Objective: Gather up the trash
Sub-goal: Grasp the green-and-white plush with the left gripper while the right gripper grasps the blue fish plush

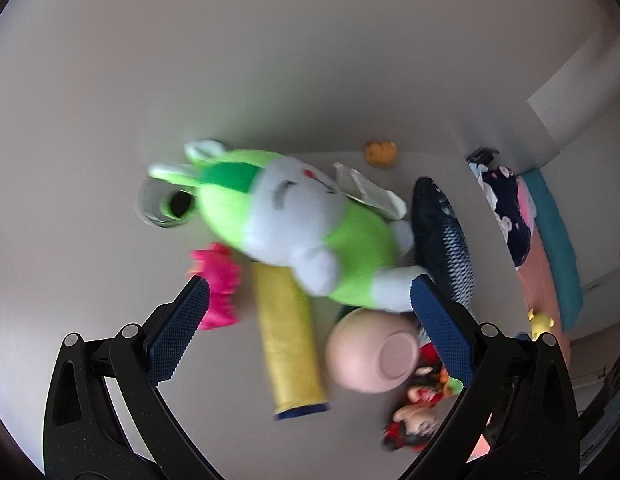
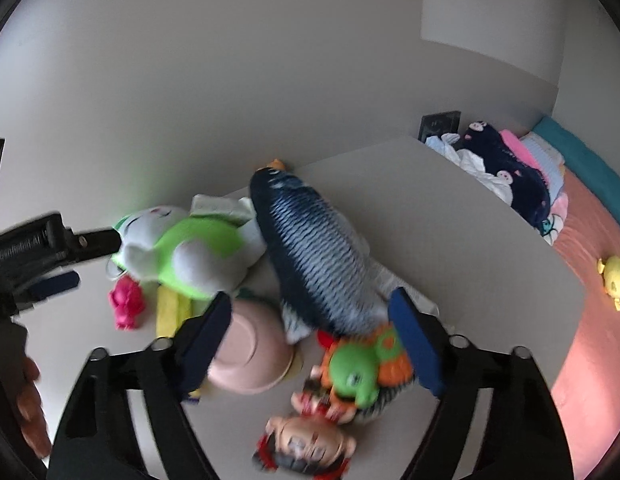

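1. Both pairs of jaws stand apart and grip nothing. From the left wrist camera, the left gripper (image 1: 310, 300) hangs over a heap on the white table (image 1: 450, 168): a green-and-white plush rabbit (image 1: 310, 232) lies between and beyond its fingers, untouched as far as the blur allows.
2. Same view — crumpled paper (image 1: 366, 190), the likeliest trash here, sits behind the rabbit and against the fish pillow (image 1: 442, 224). A yellow roll (image 1: 290, 340), an upturned pink bowl (image 1: 370, 354), a pink toy (image 1: 218, 288) and a doll (image 1: 414, 420) lie nearer.
3. From the right wrist camera, the right gripper (image 2: 310, 324) frames the pillow's tail, a green toy (image 2: 358, 364) and the doll; no pad presses on anything.
4. There the paper shows as a pale scrap wedged between rabbit and pillow.
5. My judgement: the paper is light, thin and easily torn — pinch a raised fold at its free edge, nudging the soft plush aside first.
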`<state>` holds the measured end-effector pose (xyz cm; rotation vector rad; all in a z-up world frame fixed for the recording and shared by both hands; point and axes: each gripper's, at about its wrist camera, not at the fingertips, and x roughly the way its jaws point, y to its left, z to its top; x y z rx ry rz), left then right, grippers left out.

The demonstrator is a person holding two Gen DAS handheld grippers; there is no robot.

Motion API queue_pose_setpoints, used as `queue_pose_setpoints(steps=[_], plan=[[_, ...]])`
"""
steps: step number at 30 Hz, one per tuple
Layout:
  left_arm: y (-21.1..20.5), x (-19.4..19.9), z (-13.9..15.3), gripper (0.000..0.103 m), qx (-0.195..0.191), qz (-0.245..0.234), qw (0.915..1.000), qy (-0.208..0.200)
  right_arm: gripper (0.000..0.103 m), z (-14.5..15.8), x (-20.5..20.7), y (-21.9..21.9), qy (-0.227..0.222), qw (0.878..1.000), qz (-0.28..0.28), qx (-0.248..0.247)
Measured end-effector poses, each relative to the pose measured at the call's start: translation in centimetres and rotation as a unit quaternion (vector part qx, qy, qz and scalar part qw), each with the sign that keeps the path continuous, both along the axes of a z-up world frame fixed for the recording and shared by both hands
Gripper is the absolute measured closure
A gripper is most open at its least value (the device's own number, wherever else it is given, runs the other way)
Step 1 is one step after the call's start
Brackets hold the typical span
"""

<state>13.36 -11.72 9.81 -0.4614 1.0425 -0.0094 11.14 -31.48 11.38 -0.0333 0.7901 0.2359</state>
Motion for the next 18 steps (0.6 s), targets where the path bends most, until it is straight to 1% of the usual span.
queue_pose_setpoints(steps=[2, 6, 8, 10, 11, 13, 14, 15, 16, 17, 18], plan=[[-1.3, 1.2, -0.7, 0.006, 0.0, 0.001, 0.9999, 0.012, 0.03, -0.4, 1.8, -0.2, 0.005, 1.0, 0.004, -0.003], [-2.2, 3.0, -2.3, 0.006, 0.011, 0.02, 0.9994, 0.028, 0.031, -1.3, 4.3, -0.2, 0.014, 1.0, 0.019, -0.009], [-2.0, 3.9, -3.3, 0.01, 0.016, 0.033, 0.9986, 0.039, 0.031, -1.9, 5.2, 0.2, 0.018, 0.999, 0.032, -0.013], [-1.5, 4.4, -4.7, 0.011, 0.003, 0.042, 0.9977, 0.053, 0.031, -2.4, 6.0, 0.8, 0.02, 0.999, 0.038, -0.027], [-1.1, 4.7, -5.5, 0.011, -0.016, 0.046, 0.997, 0.059, 0.031, -2.8, 6.4, 1.1, 0.022, 0.998, 0.041, -0.036], [-0.6, 4.9, -6.6, 0.011, -0.052, 0.047, 0.9958, 0.058, 0.031, -3.6, 7.0, 1.5, 0.028, 0.997, 0.05, -0.05], [-0.2, 4.9, -6.9, 0.017, -0.072, 0.045, 0.9951, 0.05, 0.034, -4.0, 7.2, 1.8, 0.031, 0.996, 0.053, -0.059], [0.0, 4.9, -6.9, 0.022, -0.08, 0.041, 0.9951, 0.042, 0.049, -4.4, 7.4, 2.0, 0.037, 0.996, 0.059, -0.064], [-0.1, 4.9, -6.8, 0.025, -0.08, 0.035, 0.9956, 0.035, 0.06, -5.0, 7.6, 2.2, 0.049, 0.994, 0.067, -0.066], [-0.2, 4.9, -6.4, 0.034, -0.075, 0.027, 0.9966, 0.023, 0.073, -5.3, 7.7, 2.2, 0.051, 0.994, 0.066, -0.067], [-0.2, 4.8, -6.1, 0.039, -0.071, 0.02, 0.9972, 0.014, 0.078, -5.3, 7.7, 2.2, 0.048, 0.994, 0.065, -0.068]])
